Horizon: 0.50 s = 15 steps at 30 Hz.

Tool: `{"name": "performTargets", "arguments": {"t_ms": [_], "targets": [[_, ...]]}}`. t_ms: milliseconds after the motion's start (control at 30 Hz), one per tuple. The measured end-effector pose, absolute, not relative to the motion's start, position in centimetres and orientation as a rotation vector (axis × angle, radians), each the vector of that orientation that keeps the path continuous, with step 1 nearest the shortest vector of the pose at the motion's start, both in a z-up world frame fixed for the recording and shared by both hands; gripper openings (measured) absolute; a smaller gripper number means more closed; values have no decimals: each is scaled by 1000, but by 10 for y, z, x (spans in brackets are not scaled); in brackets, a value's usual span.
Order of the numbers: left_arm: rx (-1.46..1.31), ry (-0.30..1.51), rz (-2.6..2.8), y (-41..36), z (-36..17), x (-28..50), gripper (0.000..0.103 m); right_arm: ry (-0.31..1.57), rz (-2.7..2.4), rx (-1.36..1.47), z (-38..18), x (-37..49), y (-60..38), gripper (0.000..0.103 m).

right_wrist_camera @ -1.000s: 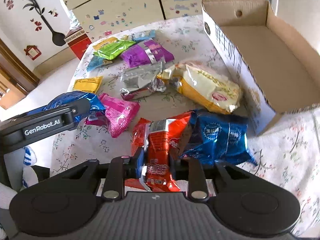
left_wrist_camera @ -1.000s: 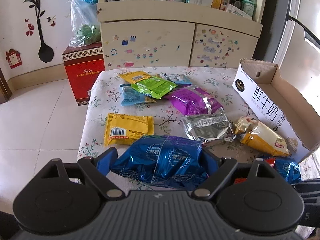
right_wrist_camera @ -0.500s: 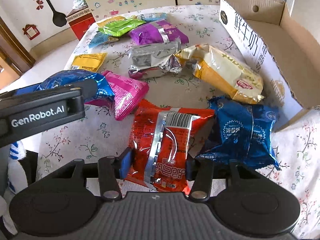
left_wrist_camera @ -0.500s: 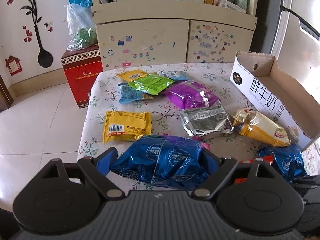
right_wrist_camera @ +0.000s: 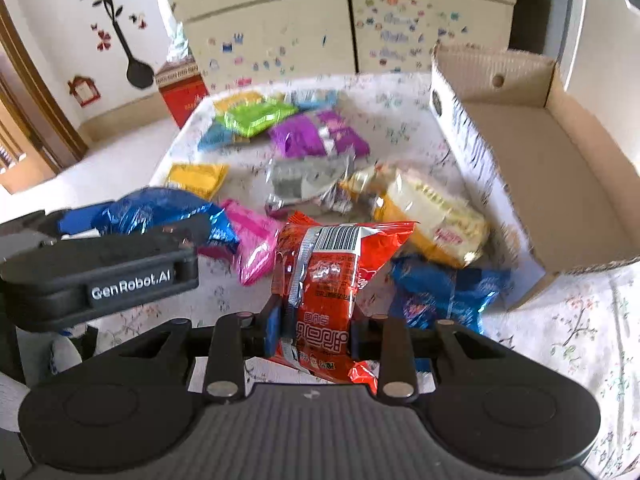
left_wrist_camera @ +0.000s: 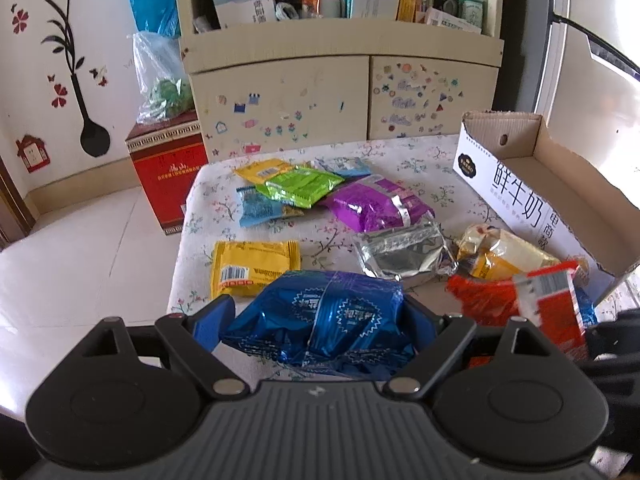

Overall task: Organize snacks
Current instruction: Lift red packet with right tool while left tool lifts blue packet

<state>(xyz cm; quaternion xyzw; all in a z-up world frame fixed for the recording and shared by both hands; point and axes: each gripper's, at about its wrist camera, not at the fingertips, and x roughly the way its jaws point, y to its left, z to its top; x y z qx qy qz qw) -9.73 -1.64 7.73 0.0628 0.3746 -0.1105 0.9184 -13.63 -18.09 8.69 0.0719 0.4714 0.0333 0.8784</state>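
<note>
My left gripper is shut on a shiny blue snack bag, which bulges between its wide-set fingers above the near edge of the table. In the right wrist view, my right gripper is shut on the lower part of a red snack packet and holds it upright above the floral tablecloth. The same red packet shows at the right of the left wrist view. An open cardboard box with nothing inside lies at the table's right side.
Loose packets lie on the cloth: yellow, silver, purple, green, orange-cream, pink and a second blue one. A cupboard and a red carton stand behind the table.
My right gripper has tightened on the red packet and raised it off the table, so it now shows in the left wrist view. The left gripper still holds the blue bag.
</note>
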Motion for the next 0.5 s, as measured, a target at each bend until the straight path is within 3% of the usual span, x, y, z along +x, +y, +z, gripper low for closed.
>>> {"name": "performTargets", "arguments": {"t_ms": [500], "targets": [[100, 714, -305, -45, 112, -99, 87, 780, -45, 247, 137, -142, -241, 37]]}}
